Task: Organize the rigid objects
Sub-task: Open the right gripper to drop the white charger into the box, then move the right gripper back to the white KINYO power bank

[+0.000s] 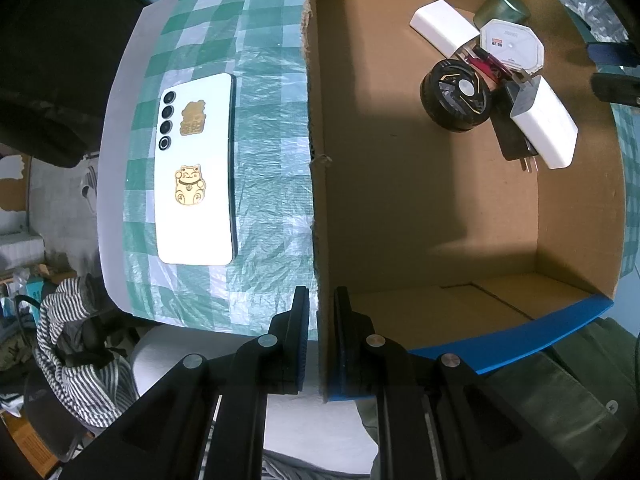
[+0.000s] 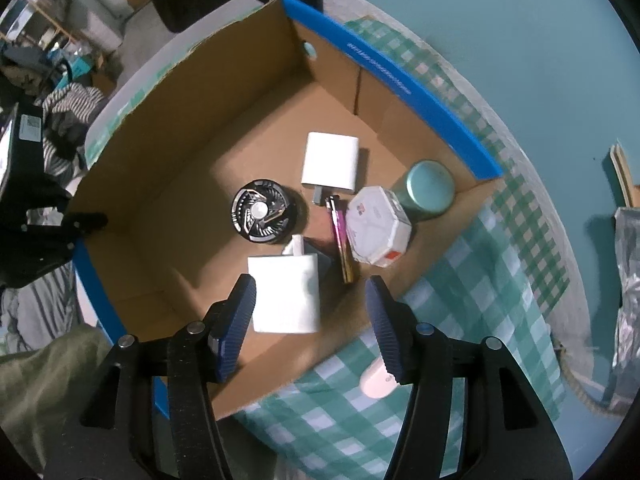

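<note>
An open cardboard box (image 1: 580, 208) with blue outer sides stands on a green checked tablecloth. My left gripper (image 1: 322, 312) is shut on the box's near side wall (image 1: 316, 160), one finger on each face. Inside the box lie a black round fan (image 2: 262, 216), two white chargers (image 2: 330, 162) (image 2: 286, 296), a white octagonal case (image 2: 378, 226), a green tin (image 2: 430, 186), a pink and gold stick (image 2: 340, 240) and a dark adapter (image 1: 510, 136). My right gripper (image 2: 309, 282) hangs open above the nearer white charger, its pads clear of it. A white phone (image 1: 196, 176) with gold cat stickers lies outside the box.
A small white and pink object (image 2: 376, 384) lies on the tablecloth (image 2: 460, 300) just outside the box, partly behind my right finger. Striped cloth (image 1: 76, 356) and clutter lie below the table's left edge. A teal wall (image 2: 520, 40) is beyond the table.
</note>
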`<state>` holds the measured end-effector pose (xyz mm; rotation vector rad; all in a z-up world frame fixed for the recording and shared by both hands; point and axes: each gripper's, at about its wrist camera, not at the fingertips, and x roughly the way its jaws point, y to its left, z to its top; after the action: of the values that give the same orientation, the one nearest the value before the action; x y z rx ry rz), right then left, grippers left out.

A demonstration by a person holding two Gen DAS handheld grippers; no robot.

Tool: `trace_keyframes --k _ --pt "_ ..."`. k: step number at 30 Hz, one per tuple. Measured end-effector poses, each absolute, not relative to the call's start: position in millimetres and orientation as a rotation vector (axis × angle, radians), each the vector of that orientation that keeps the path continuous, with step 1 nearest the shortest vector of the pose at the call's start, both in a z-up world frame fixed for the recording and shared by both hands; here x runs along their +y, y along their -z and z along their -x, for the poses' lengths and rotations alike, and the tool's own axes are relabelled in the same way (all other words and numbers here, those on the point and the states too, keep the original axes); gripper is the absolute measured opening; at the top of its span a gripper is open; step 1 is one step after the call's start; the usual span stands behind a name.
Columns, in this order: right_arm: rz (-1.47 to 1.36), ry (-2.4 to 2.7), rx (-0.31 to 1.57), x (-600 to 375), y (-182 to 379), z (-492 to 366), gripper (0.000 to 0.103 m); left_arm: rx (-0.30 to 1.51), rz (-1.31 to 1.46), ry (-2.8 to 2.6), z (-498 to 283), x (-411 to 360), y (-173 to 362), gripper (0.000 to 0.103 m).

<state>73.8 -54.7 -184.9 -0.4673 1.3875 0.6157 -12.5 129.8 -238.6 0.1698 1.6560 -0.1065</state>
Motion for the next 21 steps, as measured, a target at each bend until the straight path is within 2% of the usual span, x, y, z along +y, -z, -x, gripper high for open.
trace_keyframes --k 21 --pt "0.301 -0.47 1.407 -128 179 -69 0.061 1.658 -0.166 0.105 11 132 238 0.012"
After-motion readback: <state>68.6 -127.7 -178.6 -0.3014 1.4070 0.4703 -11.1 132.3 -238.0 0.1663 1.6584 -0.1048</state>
